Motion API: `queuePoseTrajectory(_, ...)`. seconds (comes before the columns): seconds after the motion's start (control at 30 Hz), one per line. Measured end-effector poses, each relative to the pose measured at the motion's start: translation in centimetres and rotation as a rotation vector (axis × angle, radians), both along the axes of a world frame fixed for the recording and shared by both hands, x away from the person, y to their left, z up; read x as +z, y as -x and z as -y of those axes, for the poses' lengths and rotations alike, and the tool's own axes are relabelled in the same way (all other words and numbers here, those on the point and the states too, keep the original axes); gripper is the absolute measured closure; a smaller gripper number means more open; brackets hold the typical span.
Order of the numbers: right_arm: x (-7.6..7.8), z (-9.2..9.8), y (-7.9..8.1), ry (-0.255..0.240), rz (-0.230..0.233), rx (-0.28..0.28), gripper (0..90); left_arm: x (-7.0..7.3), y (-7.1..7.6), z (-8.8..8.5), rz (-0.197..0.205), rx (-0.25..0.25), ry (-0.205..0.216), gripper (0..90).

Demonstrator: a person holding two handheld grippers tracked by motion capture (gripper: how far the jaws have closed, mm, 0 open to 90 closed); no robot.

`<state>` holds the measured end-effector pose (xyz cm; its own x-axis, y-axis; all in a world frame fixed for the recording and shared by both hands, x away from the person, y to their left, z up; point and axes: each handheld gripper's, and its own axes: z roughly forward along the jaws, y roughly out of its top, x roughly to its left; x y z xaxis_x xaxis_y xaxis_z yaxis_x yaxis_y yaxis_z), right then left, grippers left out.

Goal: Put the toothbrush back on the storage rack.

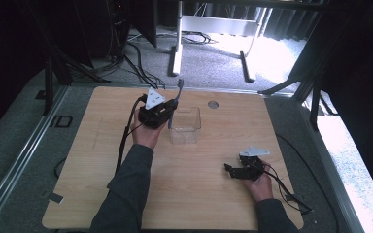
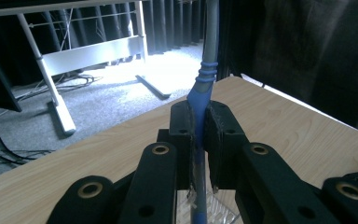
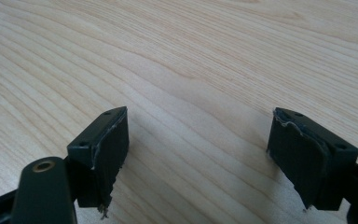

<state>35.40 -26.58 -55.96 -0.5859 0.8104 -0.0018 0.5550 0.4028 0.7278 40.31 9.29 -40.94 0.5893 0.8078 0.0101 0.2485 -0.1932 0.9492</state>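
The fingers (image 2: 186, 126) of the left gripper (image 2: 199, 122) are clamped on the blue handle of a toothbrush (image 2: 204, 84); both pads press against the handle from either side. The toothbrush stands nearly upright in this grip: its grey upper shaft rises above the jaws, and its lower end points down toward a clear plastic container (image 2: 214, 210) seen just below the jaws.

In the high view, the left gripper (image 1: 171, 110) is held above the worktop (image 1: 102, 194) near the middle of the far edge, with the toothbrush (image 1: 178, 87) projecting up past that edge. The clear plastic container (image 1: 185, 127) stands on the worktop just beside the gripper, on its right, and the lower end of the toothbrush is at the container's left wall. Whether it is inside the container or beside it cannot be told.

The right gripper (image 3: 198, 158) has its jaws spread wide, with bare wood between the pads and nothing in them. In the high view, the right gripper (image 1: 233, 171) sits low over the worktop toward the near right corner, well apart from the container, jaws pointing left.
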Motion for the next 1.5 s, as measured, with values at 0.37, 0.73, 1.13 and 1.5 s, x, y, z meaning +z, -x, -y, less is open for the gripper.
queuePoseTrajectory(0.37,0.0,0.0,0.0,0.001,0.001,0.001,20.3,-0.4,-0.4,0.2,0.01,-0.006,0.009,81.6)
queuePoseTrajectory(0.73,0.0,0.0,0.0,0.001,0.0,0.0,20.2,-0.8,-0.7,0.6,0.016,-0.017,0.018,81.6)
queuePoseTrajectory(1.13,0.0,0.0,0.0,0.001,0.0,0.001,20.2,-1.2,-1.0,0.9,0.022,-0.024,0.028,81.6)
queuePoseTrajectory(1.5,0.0,0.0,0.0,0.0,-0.001,-0.001,20.2,-1.7,-1.5,1.1,0.018,-0.022,0.023,81.6)
